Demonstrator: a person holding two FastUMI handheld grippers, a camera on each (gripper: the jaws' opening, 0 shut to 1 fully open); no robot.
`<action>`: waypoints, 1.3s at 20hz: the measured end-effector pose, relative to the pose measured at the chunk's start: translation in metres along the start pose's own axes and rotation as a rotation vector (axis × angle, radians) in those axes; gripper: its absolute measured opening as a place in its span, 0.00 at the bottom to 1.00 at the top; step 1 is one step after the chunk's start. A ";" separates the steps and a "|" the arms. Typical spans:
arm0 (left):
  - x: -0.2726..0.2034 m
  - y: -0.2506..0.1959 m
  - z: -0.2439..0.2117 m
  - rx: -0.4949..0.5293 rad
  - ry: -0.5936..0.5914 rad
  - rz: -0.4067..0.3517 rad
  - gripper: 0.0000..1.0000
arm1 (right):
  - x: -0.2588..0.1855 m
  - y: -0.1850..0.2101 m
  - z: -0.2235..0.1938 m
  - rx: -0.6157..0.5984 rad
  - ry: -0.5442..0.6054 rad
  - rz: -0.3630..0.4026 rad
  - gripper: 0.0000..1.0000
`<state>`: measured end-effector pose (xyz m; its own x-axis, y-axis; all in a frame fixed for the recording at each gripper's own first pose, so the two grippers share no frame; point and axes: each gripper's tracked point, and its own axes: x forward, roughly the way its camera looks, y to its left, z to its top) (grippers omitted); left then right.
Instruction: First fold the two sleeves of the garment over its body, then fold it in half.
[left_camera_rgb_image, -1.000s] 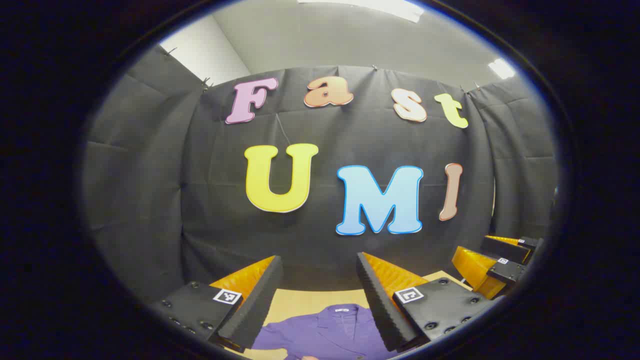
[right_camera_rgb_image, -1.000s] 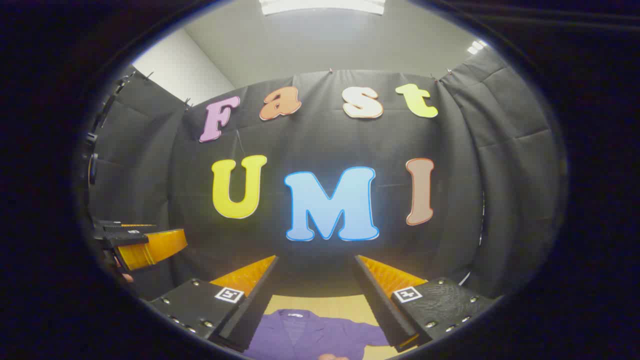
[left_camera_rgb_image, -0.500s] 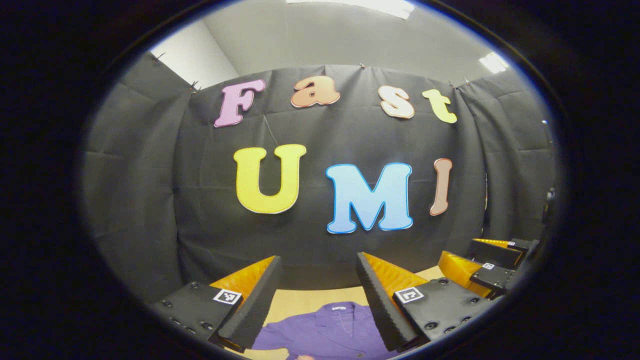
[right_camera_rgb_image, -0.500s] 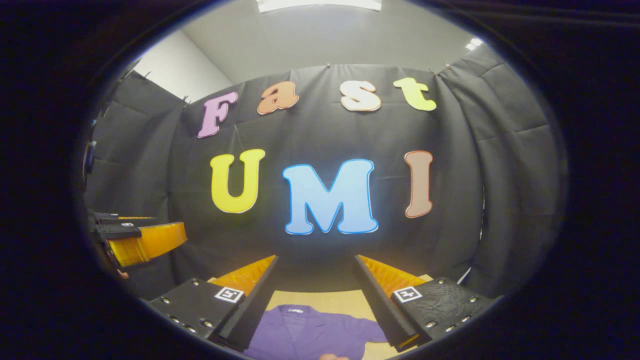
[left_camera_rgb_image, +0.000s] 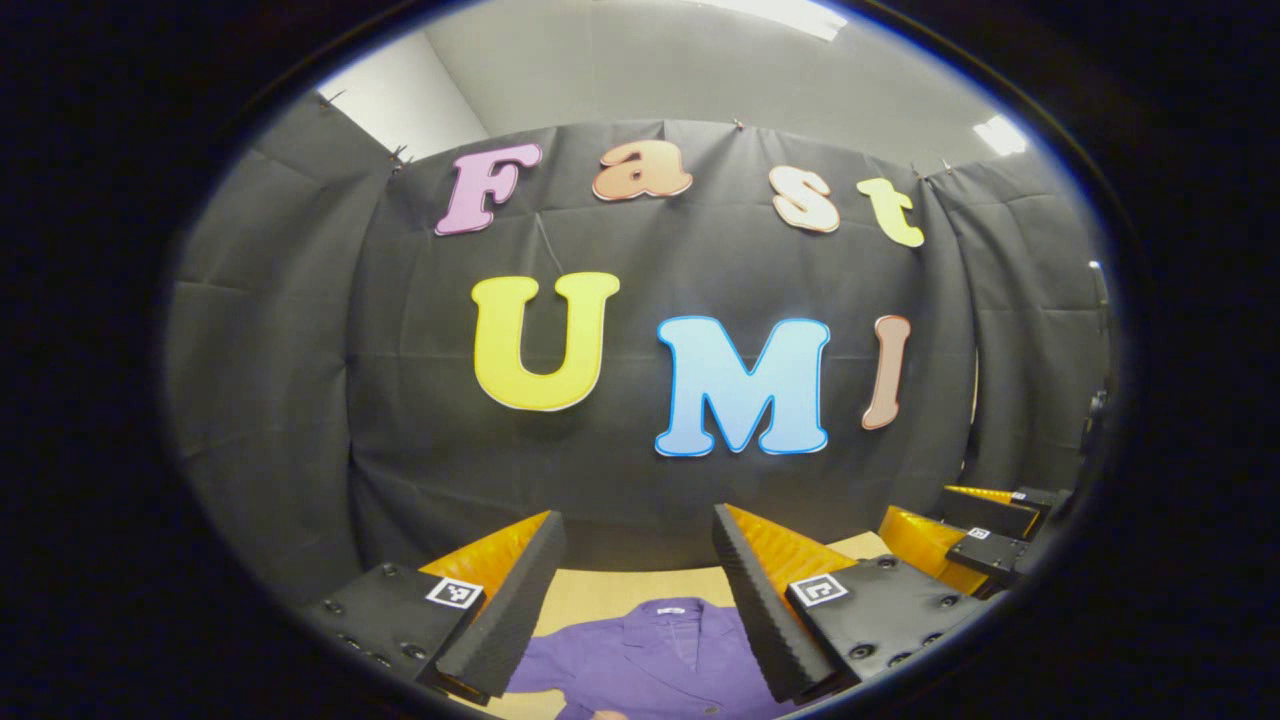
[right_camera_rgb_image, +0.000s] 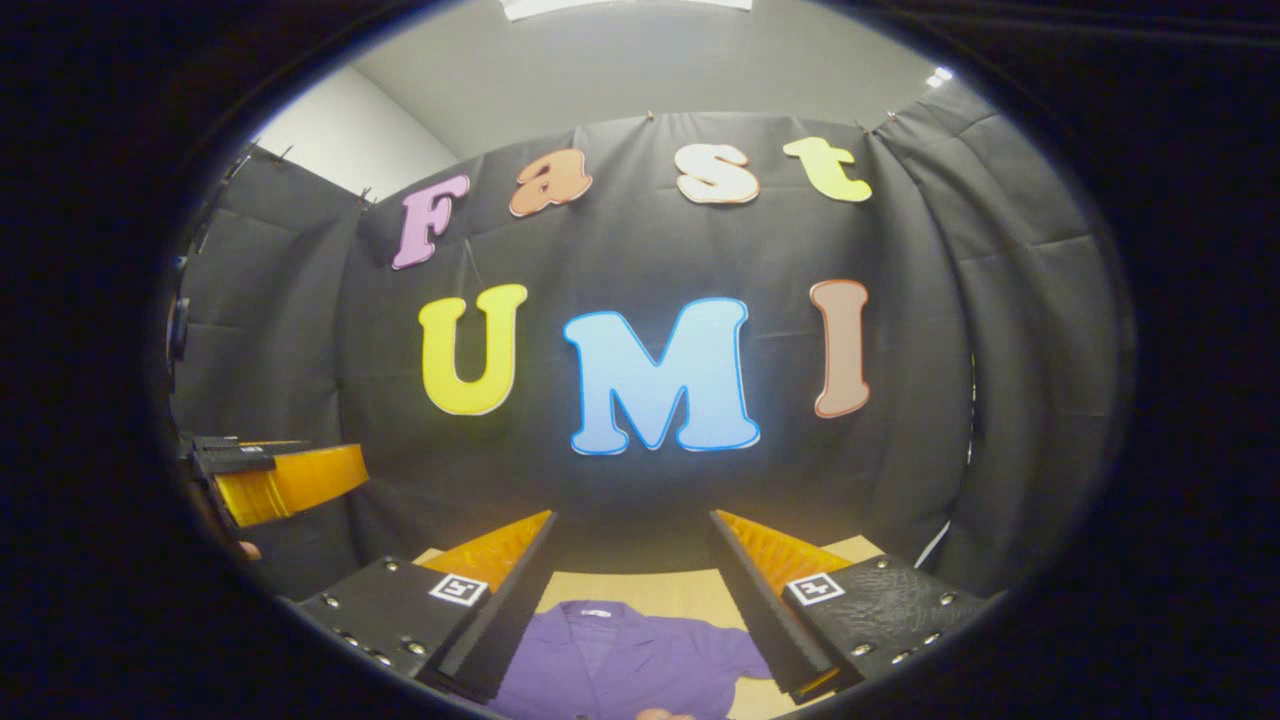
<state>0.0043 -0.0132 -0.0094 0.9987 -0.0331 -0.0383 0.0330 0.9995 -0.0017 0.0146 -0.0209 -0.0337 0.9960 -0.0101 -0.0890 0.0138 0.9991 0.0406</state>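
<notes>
Pre-fold approach: both grippers, left gripper (left_camera_rgb_image: 638, 565) and right gripper (right_camera_rgb_image: 632, 562), fingers apart above flat purple garment (right_camera_rgb_image: 625, 665); next, drop to a sleeve.

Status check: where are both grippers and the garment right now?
Left gripper open, right gripper open, both held above the table. Purple garment flat, unfolded, sleeves out. Nothing in the way.

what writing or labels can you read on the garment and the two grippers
Nothing here can be read as text.
Collar tag on the purple garment: white, too small to read.
Square markers on the left gripper: black-and-white patterns, no words.
Square markers on the right gripper: the same kind of pattern, no words.
</notes>
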 end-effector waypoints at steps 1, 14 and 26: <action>0.002 0.000 -0.001 0.003 0.004 0.000 0.93 | 0.003 -0.011 -0.006 0.010 0.016 -0.018 0.93; 0.016 0.020 -0.015 0.014 0.051 0.085 0.93 | 0.022 -0.225 -0.128 0.044 0.231 -0.417 0.93; 0.011 0.026 -0.022 0.041 0.077 0.161 0.93 | -0.016 -0.363 -0.278 0.102 0.468 -0.636 0.94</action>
<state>0.0154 0.0128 -0.0319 0.9853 0.1295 -0.1113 -0.1244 0.9909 0.0514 -0.0308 -0.3718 -0.3241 0.6540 -0.5365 -0.5333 0.5980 0.7985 -0.0699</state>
